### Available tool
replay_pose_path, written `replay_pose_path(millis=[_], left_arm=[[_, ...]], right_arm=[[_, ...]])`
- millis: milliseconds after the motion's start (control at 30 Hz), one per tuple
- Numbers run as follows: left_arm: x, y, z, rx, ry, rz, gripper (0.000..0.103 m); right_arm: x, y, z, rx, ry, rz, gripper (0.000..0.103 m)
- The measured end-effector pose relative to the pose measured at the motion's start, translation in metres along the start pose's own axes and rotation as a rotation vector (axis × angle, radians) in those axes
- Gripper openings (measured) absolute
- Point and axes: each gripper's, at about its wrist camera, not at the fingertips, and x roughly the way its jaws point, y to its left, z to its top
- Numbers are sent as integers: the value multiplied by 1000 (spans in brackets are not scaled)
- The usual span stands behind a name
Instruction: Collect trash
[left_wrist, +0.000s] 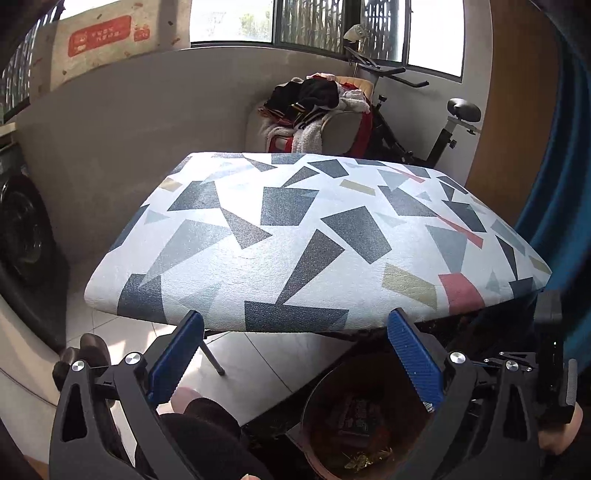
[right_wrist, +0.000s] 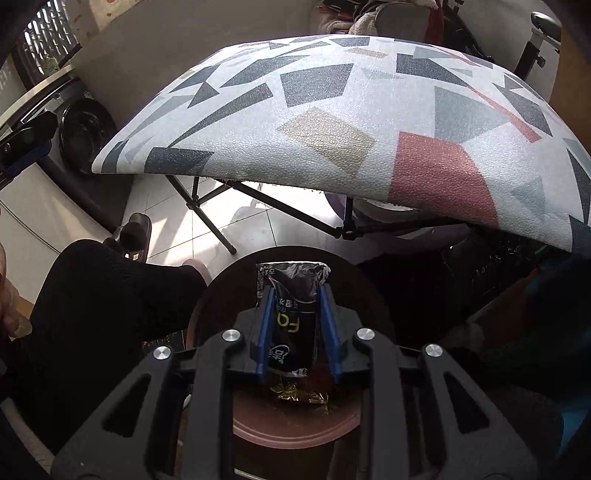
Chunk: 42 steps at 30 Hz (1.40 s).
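My right gripper is shut on a black snack wrapper with light lettering and holds it over the open brown trash bin. Gold foil scraps lie inside the bin. In the left wrist view the same bin stands on the floor under the table's front edge, with a dark wrapper and gold scraps in it. My left gripper is open and empty, at the front edge of the patterned table. The right gripper's body shows at the right of that view.
The folding table with a geometric cloth stands on thin black legs over a tiled floor. A washing machine is at the left. A chair heaped with clothes and an exercise bike stand behind. My black-clad knee is at the left.
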Motion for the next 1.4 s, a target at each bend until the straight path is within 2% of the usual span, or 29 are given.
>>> replay_pose_path(millis=[67, 100, 133, 200, 300, 400, 600, 700, 967, 1400], left_arm=[[-2, -2, 1, 14, -9, 40, 97], [-3, -3, 2, 26, -16, 51, 97], [-4, -4, 3, 37, -23, 52, 97], [-7, -6, 6, 47, -32, 62, 97], [-10, -8, 15, 57, -31, 73, 97], [-16, -9, 27, 62, -48, 66, 97], [-40, -13, 60, 79, -146, 40, 97], [-54, -18, 77, 104, -176, 43, 97], [-85, -14, 111, 59, -243, 18, 97], [-98, -14, 118, 68, -273, 30, 97]], right_arm=[[-4, 0, 2, 2, -15, -17, 48], [-7, -1, 4, 6, -28, -30, 65], [-12, -2, 7, 9, -49, -47, 76], [-23, -4, 15, 10, -86, -90, 87], [-43, -8, 32, 7, -137, -148, 92], [-72, -10, 48, -3, -228, -172, 96], [-131, -3, 83, -39, -373, -216, 97], [-159, 0, 97, -50, -436, -197, 97], [-204, 5, 117, -53, -519, -202, 97], [-219, 10, 118, -46, -550, -198, 97]])
